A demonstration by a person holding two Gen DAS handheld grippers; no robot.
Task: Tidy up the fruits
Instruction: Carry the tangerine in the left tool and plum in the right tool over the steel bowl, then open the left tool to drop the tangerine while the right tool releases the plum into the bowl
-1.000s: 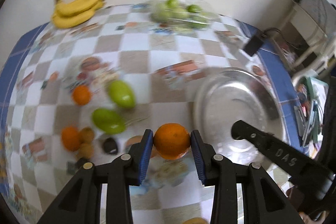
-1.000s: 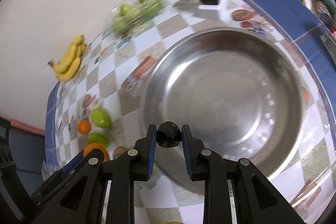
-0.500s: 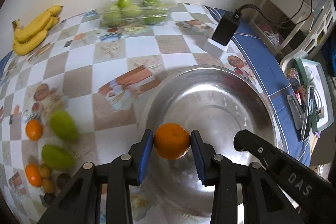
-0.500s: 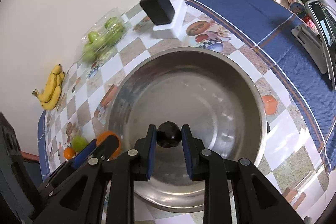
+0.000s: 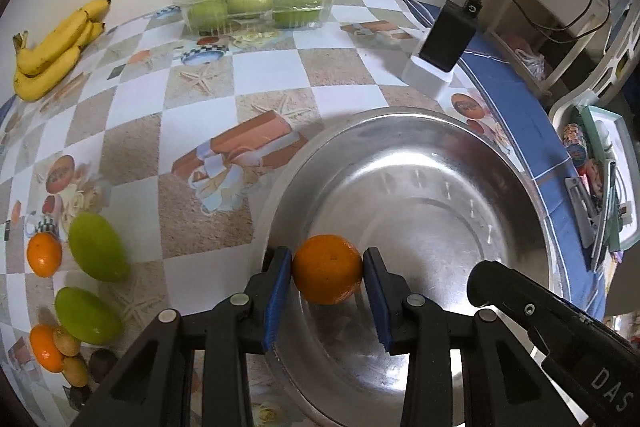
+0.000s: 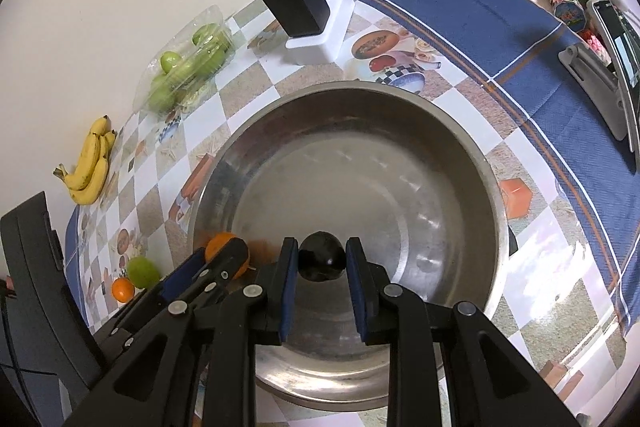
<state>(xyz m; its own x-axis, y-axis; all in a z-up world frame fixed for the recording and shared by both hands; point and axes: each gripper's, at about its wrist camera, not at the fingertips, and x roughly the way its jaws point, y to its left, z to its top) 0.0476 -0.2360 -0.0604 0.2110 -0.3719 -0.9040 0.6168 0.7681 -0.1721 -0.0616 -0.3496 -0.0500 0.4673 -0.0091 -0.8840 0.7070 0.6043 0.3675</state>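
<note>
Left of the jaws, two mangoes (image 5: 96, 247), small oranges (image 5: 44, 254) and brown fruits (image 5: 67, 341) wait on the tabletop (image 5: 200, 107). The left gripper (image 5: 326, 301) pinches an orange (image 5: 327, 268) over the empty bowl (image 5: 520, 187); the right gripper (image 6: 322, 287) clamps a dark fruit (image 6: 322, 262) there. Nothing is deposited yet.

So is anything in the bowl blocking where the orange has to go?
Nothing visible. The bowl looks empty inside, and the orange already hangs over its near edge in the left gripper. The right gripper holds a dark fruit beside it, not beneath it.
</note>
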